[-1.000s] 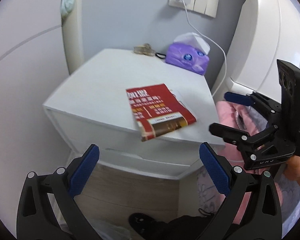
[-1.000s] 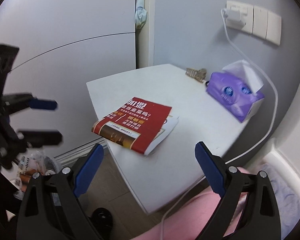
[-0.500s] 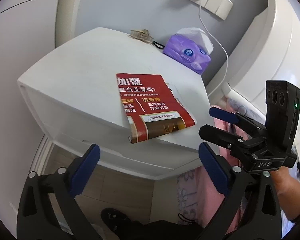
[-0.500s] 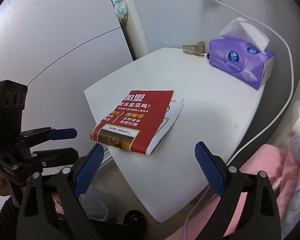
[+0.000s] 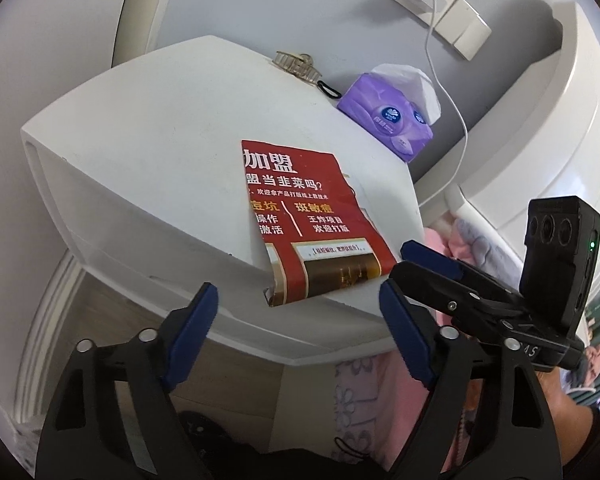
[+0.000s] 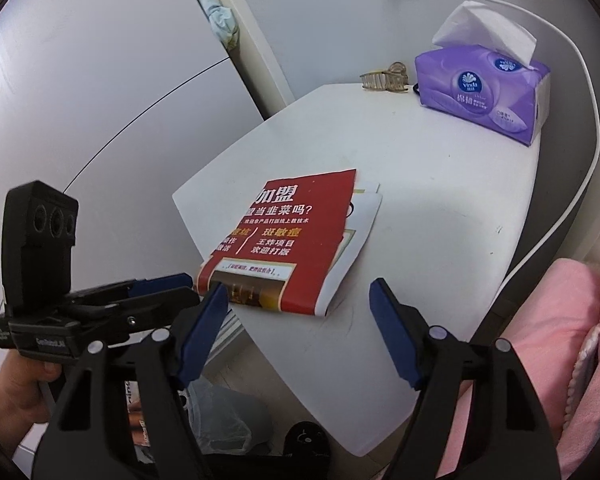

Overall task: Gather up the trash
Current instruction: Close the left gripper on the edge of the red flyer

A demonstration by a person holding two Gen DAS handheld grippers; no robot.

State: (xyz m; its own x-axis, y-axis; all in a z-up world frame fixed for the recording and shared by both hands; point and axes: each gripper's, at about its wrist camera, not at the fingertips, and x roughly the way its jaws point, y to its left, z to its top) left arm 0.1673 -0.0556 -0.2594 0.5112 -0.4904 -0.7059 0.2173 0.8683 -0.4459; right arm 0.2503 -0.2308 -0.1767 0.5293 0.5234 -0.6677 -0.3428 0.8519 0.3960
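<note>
Both claws stand open and hold nothing: my left claw (image 5: 298,330) and my right claw (image 6: 298,330) have just been narrowing, yet no thing lies between the jaws of either. Target: the red flyer (image 5: 312,224), a folded leaflet lying flat at the near edge of the white counter (image 5: 140,152), its lower end overhanging that edge slightly. Its long axis runs from the near edge toward the back of the counter, so the overhanging short end faces me. From the left claw the flyer lies ahead and just above the gap between the pads; the right claw sits beside the flyer's right corner, near the counter's near right corner. Judgement: both are close, the right claw marginally nearer. A purple tissue pack (image 6: 484,92) and a hair clip (image 6: 384,78) occupy the back edge, well apart from the flyer.
</note>
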